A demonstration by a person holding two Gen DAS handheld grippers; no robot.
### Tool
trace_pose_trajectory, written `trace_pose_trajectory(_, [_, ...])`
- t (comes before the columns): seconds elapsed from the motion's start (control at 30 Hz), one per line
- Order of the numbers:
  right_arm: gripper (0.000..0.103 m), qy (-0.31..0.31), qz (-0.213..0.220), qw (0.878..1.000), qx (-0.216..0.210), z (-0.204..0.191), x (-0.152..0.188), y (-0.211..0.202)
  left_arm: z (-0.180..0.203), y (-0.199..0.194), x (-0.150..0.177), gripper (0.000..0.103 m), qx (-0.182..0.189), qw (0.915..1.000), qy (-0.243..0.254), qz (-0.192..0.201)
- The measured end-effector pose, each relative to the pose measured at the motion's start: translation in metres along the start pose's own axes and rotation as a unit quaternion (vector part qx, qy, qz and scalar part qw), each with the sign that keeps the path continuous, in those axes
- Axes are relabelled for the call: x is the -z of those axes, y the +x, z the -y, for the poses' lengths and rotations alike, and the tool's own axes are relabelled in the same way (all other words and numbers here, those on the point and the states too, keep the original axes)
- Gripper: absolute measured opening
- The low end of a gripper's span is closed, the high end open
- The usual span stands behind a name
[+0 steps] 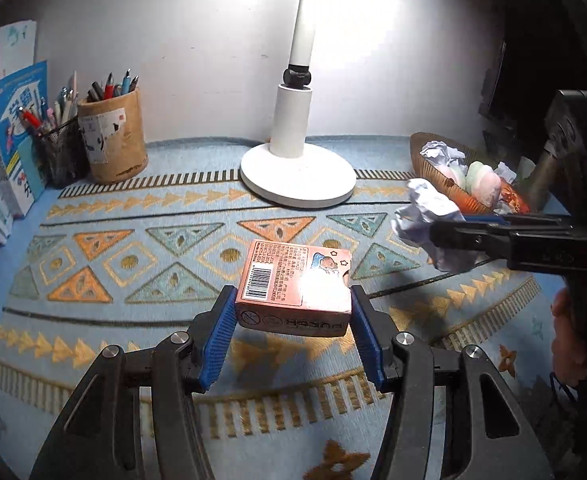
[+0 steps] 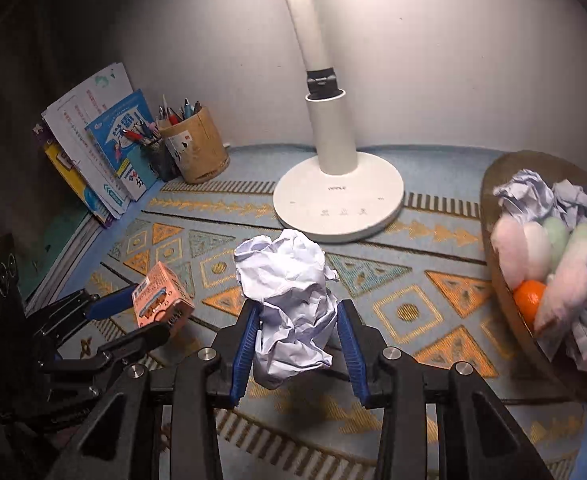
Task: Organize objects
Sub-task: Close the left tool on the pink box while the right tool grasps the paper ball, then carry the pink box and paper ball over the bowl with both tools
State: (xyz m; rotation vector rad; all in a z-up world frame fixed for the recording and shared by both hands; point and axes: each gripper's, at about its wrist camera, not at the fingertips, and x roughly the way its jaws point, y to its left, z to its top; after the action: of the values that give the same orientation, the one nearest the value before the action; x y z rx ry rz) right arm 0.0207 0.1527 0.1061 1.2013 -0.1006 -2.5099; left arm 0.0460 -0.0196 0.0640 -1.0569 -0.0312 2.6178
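The left tool [image 1: 293, 312] squeezes one small pink box [image 1: 295, 286] between its two blue pads, one pad on each side, and the box is up off the table [image 1: 141, 268]. The box has a bar code and a little cartoon picture on top. The right tool [image 2: 298, 334] pinches one ball of crumpled white paper [image 2: 289, 304] between its own two blue pads, and the paper ball is also in the air, above the patterned blue cloth that covers the table. From the left camera, the paper ball hangs just in front of the brown basket [image 1: 433, 164] on the right. The basket holds more crumpled paper, at least two balls, plus soft pink, white and green fluffy things, one orange fruit [image 2: 529, 300] and some red and orange wrappers. One white lamp [image 1: 297, 148] stands at the back in the middle, on its round flat foot, and it is shining. Two pen holders sit at the back left, touching each other: one brown round cup [image 1: 113, 136] and one black wire cup [image 1: 59, 152]. Both are full of pens, too many to count. A stack of books [image 1: 9, 136] leans against the wall beside them.
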Motion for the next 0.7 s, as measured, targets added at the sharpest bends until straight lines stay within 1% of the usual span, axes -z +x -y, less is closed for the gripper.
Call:
trace_pose_trajectory(0.07, [0.038, 0.011, -0.012, 1.0, 0.015, 0.025, 0.027, -0.012, 0.009, 0.007, 0.015, 0.052, -0.012, 0.9997, -0.023, -0.006])
trace_pose_trajectory(0.13, [0.038, 0.032, -0.02, 0.999, 0.026, 0.045, 0.048, -0.019, 0.021, 0.013, 0.031, 0.052, -0.031, 0.9988, -0.033, -0.016])
trace_pose_trajectory(0.2, [0.038, 0.051, -0.025, 0.998, 0.025, 0.059, 0.063, -0.022, 0.025, 0.019, 0.039, 0.052, -0.038, 0.9982, -0.041, -0.022])
trace_pose_trajectory(0.3, [0.039, 0.058, -0.032, 0.997, 0.042, 0.065, 0.08, -0.023, 0.035, 0.019, 0.048, 0.052, -0.051, 0.997, -0.048, -0.032])
trace_pose_trajectory(0.37, [0.041, 0.066, -0.025, 0.997, 0.035, 0.068, 0.086, -0.028, 0.04, 0.018, 0.05, 0.053, -0.063, 0.9963, -0.048, -0.035])
trace_pose_trajectory(0.47, [0.047, 0.074, -0.025, 0.997, 0.022, 0.068, 0.089, -0.032, 0.041, 0.018, 0.052, 0.053, -0.073, 0.9949, -0.056, -0.042])
trace_pose_trajectory(0.5, [0.051, 0.073, -0.027, 0.997, 0.023, 0.067, 0.09, -0.032, 0.041, 0.019, 0.053, 0.053, -0.072, 0.9945, -0.06, -0.046])
trace_pose_trajectory(0.57, [0.055, 0.074, -0.028, 0.997, 0.02, 0.067, 0.093, -0.036, 0.04, 0.018, 0.057, 0.055, -0.062, 0.9938, -0.073, -0.057])
trace_pose_trajectory(0.6, [0.059, 0.078, -0.029, 0.996, 0.015, 0.068, 0.096, -0.038, 0.041, 0.016, 0.059, 0.057, -0.052, 0.9937, -0.08, -0.058])
trace_pose_trajectory(0.63, [0.061, 0.081, -0.028, 0.996, 0.008, 0.069, 0.098, -0.04, 0.041, 0.012, 0.061, 0.057, -0.035, 0.9938, -0.087, -0.06])
trace_pose_trajectory(0.7, [0.064, 0.088, -0.027, 0.996, 0.003, 0.072, 0.103, -0.044, 0.045, 0.005, 0.065, 0.057, 0.018, 0.993, -0.099, -0.062])
